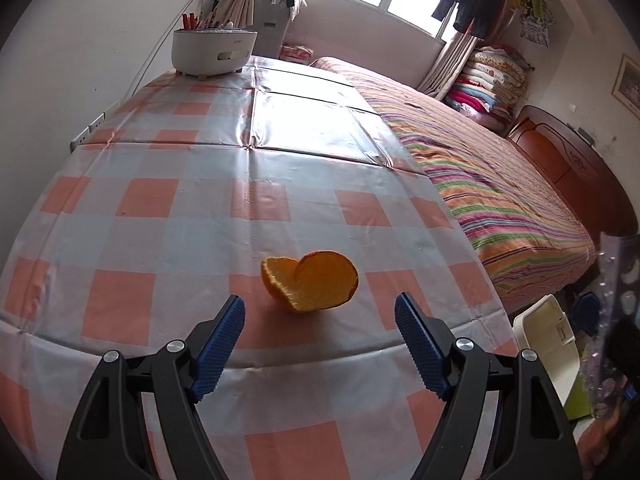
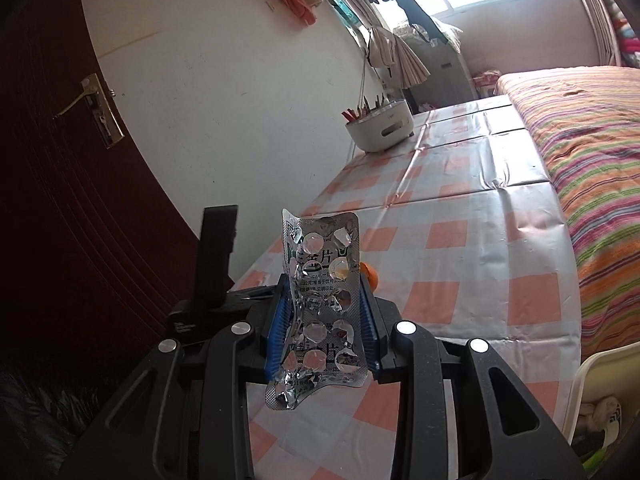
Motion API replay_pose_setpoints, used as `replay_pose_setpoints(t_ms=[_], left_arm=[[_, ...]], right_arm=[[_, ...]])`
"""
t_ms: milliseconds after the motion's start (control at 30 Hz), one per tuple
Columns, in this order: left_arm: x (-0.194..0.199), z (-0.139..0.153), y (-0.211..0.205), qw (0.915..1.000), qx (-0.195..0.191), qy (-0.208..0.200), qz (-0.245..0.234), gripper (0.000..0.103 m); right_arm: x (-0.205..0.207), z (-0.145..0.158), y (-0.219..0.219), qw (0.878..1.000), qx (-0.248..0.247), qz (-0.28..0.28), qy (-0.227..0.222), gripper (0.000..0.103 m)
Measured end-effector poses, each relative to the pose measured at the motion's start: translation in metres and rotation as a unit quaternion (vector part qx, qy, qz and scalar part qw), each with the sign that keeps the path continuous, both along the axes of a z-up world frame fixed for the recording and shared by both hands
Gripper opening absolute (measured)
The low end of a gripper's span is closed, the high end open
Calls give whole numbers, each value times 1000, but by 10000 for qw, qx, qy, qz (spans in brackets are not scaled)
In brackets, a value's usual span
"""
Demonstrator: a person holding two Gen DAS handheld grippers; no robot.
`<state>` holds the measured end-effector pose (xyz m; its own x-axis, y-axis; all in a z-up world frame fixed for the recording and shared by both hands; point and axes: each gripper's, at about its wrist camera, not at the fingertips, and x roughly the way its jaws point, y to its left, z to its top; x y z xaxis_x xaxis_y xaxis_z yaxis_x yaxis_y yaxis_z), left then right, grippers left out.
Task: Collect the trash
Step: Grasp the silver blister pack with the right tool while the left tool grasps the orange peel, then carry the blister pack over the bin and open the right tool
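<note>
An orange peel (image 1: 311, 286) lies on the checked tablecloth (image 1: 160, 208) near the table's front edge. My left gripper (image 1: 320, 316) is open, its blue pads (image 1: 224, 340) on either side just short of the peel, not touching it. My right gripper (image 2: 325, 292) is shut on an empty silver pill blister pack (image 2: 322, 304), held upright above the table's front edge. A bit of the peel (image 2: 371, 274) shows behind the pack. The pack also shows at the right edge of the left wrist view (image 1: 614, 320).
A white holder with utensils (image 1: 214, 50) stands at the table's far end. A bed with a striped cover (image 1: 480, 168) runs along the table's right side. A white bin (image 1: 548, 344) sits on the floor at the right. A dark door (image 2: 60, 160) is at the left.
</note>
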<state>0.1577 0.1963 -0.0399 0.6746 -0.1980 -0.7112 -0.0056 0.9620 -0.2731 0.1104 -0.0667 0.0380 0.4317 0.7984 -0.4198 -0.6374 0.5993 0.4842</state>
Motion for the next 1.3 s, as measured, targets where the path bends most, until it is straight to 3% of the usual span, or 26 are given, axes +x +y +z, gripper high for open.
replay_pose_setpoints(t_ms=[467, 733, 833, 967, 1300], left_arm=[[31, -12, -9, 9995, 159, 228, 117, 75], [42, -16, -12, 9992, 336, 198, -93, 74], [45, -22, -12, 9988, 334, 325, -137, 48], [42, -20, -13, 9990, 305, 290, -163, 34], [26, -13, -30, 9979, 449, 114, -453, 28]], right_arm=[[-18, -4, -7, 9994, 302, 151, -99, 31], [-20, -3, -12, 9990, 397, 110, -146, 31], [-19, -3, -16, 9990, 421, 71, -139, 31], [-20, -2, -22, 9987, 490, -26, -147, 32], [-22, -2, -34, 9982, 492, -289, -203, 32]])
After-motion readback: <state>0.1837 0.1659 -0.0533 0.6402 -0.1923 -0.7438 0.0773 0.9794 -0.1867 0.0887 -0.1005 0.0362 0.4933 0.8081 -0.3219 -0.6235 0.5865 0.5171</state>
